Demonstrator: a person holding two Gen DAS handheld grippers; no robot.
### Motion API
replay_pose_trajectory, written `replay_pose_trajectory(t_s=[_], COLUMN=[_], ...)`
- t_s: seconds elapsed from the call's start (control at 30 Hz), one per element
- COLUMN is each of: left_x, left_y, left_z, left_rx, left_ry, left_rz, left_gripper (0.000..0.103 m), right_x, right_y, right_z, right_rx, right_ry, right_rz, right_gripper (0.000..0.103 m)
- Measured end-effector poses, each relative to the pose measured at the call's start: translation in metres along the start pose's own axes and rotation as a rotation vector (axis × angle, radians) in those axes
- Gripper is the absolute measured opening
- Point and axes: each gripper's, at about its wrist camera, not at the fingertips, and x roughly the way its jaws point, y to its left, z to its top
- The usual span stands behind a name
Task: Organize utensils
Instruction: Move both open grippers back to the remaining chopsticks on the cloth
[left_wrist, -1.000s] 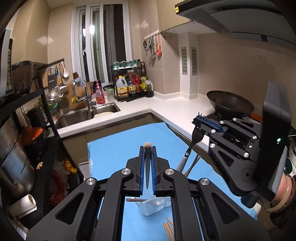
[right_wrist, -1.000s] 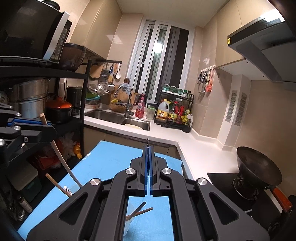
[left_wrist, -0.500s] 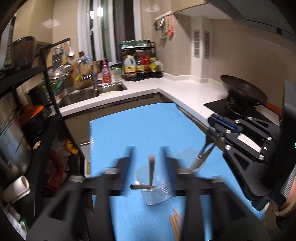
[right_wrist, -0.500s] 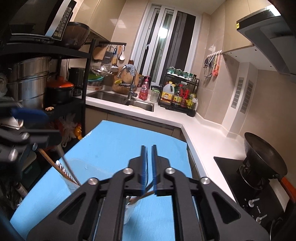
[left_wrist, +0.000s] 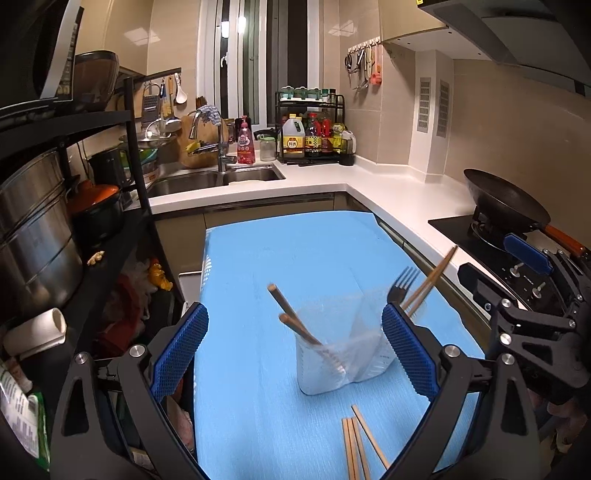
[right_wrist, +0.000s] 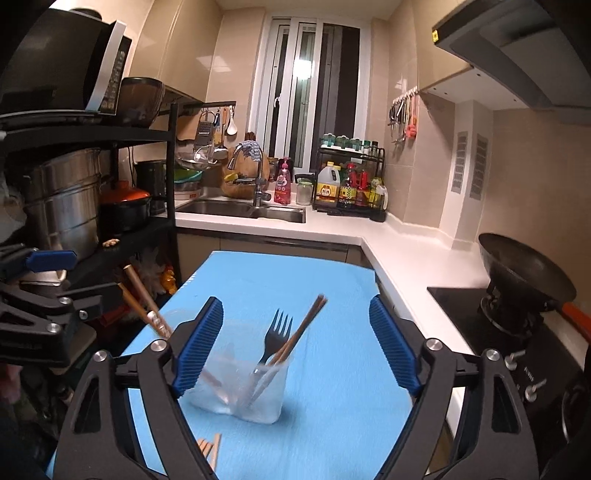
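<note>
Two grippers: both jaw sets opening, nothing pinched.
Left gripper: spread wide, pads clear of the container.
Right gripper: spread wide, pads clear of the container.
Loose chopsticks: flat on the mat at 6 o'clock of the container.
Clear container: upright on the blue mat, between both jaw sets.
Contents: black fork, chopsticks leaning toward 1 o'clock, second chopstick pair leaning toward 11 o'clock.
Wok: on the stove at 3 o'clock, well apart.
</note>
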Motion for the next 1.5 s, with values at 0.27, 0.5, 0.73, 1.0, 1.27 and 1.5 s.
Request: replay_pose_trajectory(t_s=[0.27, 0.5, 0.73, 1.0, 1.27, 1.5], left_x=[-0.023, -0.045, -0.061, -0.069, -0.062, -0.050], left_y=[-0.013, -0.019, -0.019, -0.023, -0.032, -0.034], left_z=[-0.044, -0.096, -0.146, -0.198, -0.250, -0.269], left_rx=[-0.025, -0.049, -0.079, -0.073, -0.023, -0.003], left_ry=[0.027, 0.055, 0.078, 0.106, 0.150, 0.189], left_rz=[-0.012, 0.005, 0.027, 0.029, 0.059, 0.076], left_gripper=[0.092, 0.092, 0.092, 0.092, 0.092, 0.092], right_x=[-0.043, -0.080, -0.104, -0.114, -0.110, -0.104], right_y=[0.013, 0.013, 0.014, 0.022, 0.029, 0.035], right_z=[-0.050, -0.091, -0.135, -0.183, -0.220, -0.237], right_rx=[0.029, 0.065, 0.094, 0.093, 0.066, 0.036], right_ry=[0.062, 0.082, 0.131, 0.193, 0.228, 0.246], right_rz=[0.013, -0.005, -0.004, -0.002, -0.006, -0.001], right_gripper=[0.084, 0.084, 0.084, 0.084, 0.084, 0.084])
